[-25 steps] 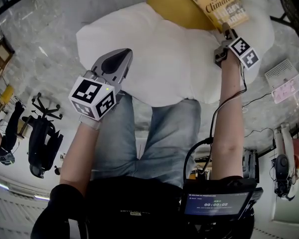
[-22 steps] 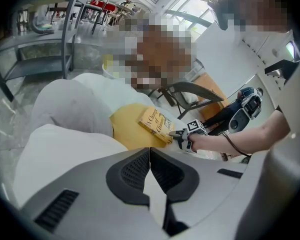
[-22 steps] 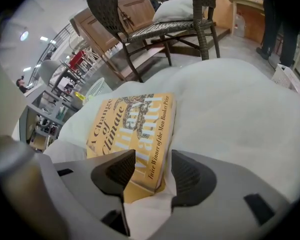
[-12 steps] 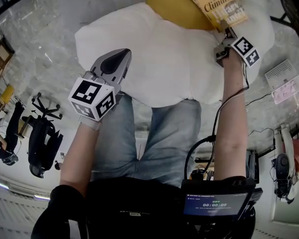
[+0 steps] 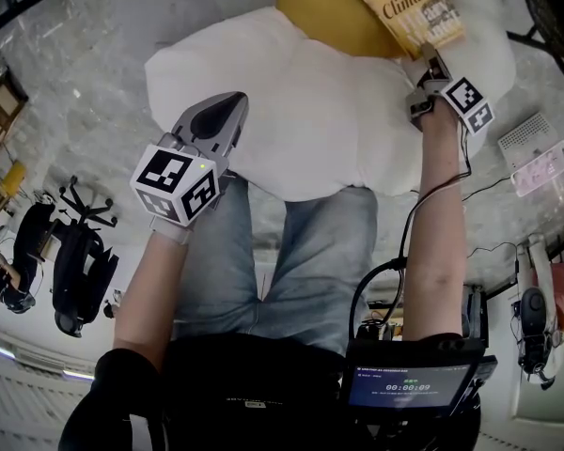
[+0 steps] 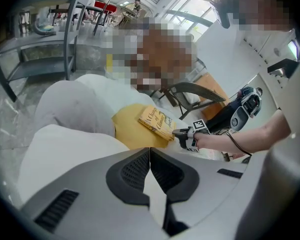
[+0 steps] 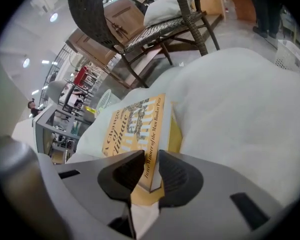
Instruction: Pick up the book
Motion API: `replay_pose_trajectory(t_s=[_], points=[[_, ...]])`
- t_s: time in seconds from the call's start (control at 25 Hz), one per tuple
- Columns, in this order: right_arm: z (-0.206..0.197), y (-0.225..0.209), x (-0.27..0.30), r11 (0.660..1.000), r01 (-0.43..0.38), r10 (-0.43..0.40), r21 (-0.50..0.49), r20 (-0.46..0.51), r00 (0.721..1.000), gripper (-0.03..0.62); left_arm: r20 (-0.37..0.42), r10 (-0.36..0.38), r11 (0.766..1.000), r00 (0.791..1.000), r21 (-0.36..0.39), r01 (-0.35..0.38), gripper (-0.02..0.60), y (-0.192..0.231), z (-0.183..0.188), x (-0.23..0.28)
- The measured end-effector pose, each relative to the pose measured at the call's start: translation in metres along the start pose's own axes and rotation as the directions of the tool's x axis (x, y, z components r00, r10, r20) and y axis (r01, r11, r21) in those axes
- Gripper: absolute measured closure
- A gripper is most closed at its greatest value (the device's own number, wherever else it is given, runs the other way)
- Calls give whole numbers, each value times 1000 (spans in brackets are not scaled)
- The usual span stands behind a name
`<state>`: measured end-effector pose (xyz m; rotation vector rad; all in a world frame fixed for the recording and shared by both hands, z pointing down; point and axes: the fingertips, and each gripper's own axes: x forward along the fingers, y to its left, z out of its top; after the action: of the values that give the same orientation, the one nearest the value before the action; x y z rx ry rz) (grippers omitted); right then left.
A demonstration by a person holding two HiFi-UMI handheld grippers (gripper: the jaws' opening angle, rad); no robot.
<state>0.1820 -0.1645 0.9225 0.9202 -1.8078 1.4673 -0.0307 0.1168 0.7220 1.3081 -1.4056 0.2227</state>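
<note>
I wear blue jeans (image 5: pixel 263 252) and a black top (image 5: pixel 226 383) whose sleeves (image 5: pixel 122 383) end near the elbow. My left hand-held gripper (image 5: pixel 237 100) has a smooth grey shell that tapers to a rounded tip with a dark inset panel. Its 2 jaws carry black ribbed pads (image 6: pixel 132 171). At its back sits a white cube (image 5: pixel 176 184) printed with black square markers. A thin black cable (image 5: pixel 401 238) runs along my right forearm to a black box (image 5: pixel 414 383) at my waist. The box has a small screen showing pale digits.
</note>
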Motion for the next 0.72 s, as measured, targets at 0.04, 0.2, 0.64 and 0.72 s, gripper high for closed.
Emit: replay_pose_trajectory(t_s=[0.04, 0.2, 0.64, 0.72], points=[[1, 2, -3, 1000, -9, 9, 1, 4, 1000, 490, -1, 2, 1000, 1000, -1, -2, 566, 0, -1, -1], [6, 8, -10, 999, -39, 39, 10, 21, 999, 513, -4, 10, 1000, 1000, -3, -10, 566, 2, -4, 0], [31, 38, -34, 988, -62, 69, -140, 44, 997, 554, -11, 5, 1000, 1000, 8, -5, 566, 14, -1, 6], [35, 44, -39, 986, -59, 68, -156, 56, 996, 559, -16, 1, 1000, 1000, 7, 0, 566, 12, -4, 8]])
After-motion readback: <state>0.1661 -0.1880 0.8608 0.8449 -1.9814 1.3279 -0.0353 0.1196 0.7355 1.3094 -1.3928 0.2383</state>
